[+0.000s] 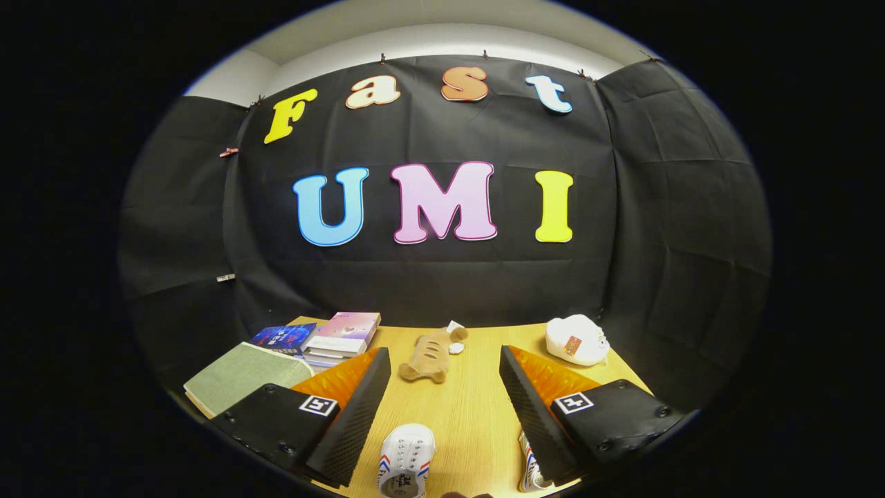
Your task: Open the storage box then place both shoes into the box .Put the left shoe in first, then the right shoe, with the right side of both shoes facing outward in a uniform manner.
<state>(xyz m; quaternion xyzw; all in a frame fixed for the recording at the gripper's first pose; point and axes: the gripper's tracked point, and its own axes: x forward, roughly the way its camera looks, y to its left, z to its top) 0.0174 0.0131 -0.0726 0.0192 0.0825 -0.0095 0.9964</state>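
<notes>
Tongs [442, 394] are spread wide over the desk [470, 408], gripping nothing. Two white shoes: one [406, 460] between the fingers, one [531, 474] tucked by the right finger. One bread-shaped plush toy [430, 354] sits beyond them, plus one white plush [576, 339].

Both sneakers are white, the nearer sneaker [406, 460] and the other sneaker [529, 472], each with red and blue stripes. Surface [477, 408] is light woodgrain, bread-shaped plush [430, 355] tan, round plush [576, 339] white, notebook [238, 377] sage green.
</notes>
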